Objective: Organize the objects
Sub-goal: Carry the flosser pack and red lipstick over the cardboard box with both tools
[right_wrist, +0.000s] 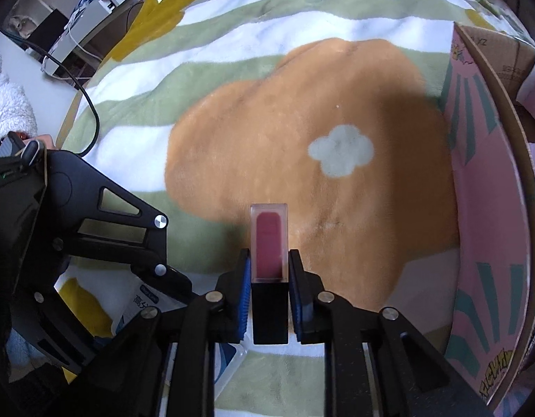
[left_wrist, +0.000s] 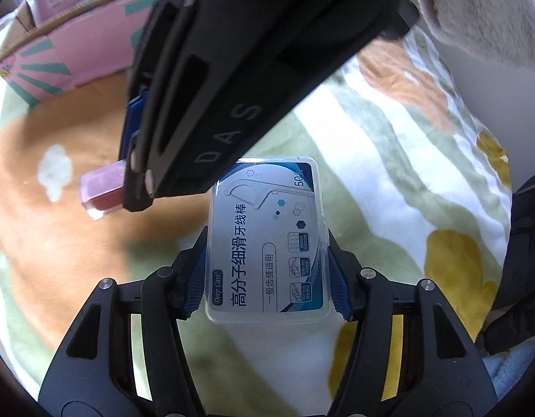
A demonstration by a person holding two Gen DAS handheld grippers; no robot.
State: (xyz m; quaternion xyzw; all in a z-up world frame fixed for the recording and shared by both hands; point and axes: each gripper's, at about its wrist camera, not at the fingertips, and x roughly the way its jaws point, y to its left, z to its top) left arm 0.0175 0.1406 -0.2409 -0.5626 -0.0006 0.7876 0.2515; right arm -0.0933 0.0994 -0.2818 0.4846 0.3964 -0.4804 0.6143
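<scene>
My left gripper (left_wrist: 269,278) is shut on a clear plastic box of dental floss picks (left_wrist: 267,239) with a blue and white label, held above the blanket. My right gripper (right_wrist: 269,278) is shut on a lip gloss tube (right_wrist: 269,243) with a dark red body and a black cap. In the left wrist view the right gripper crosses the upper frame, with the lip gloss tube (left_wrist: 102,189) sticking out at its tip. The floss box (right_wrist: 142,307) shows partly in the right wrist view, under the left gripper's arm.
A fleece blanket (right_wrist: 302,139) with green stripes and orange and yellow patches covers the surface. A pink cardboard box (right_wrist: 489,208) with teal rays stands at the right; it also shows in the left wrist view (left_wrist: 76,41). A black cable (right_wrist: 86,100) runs at the left.
</scene>
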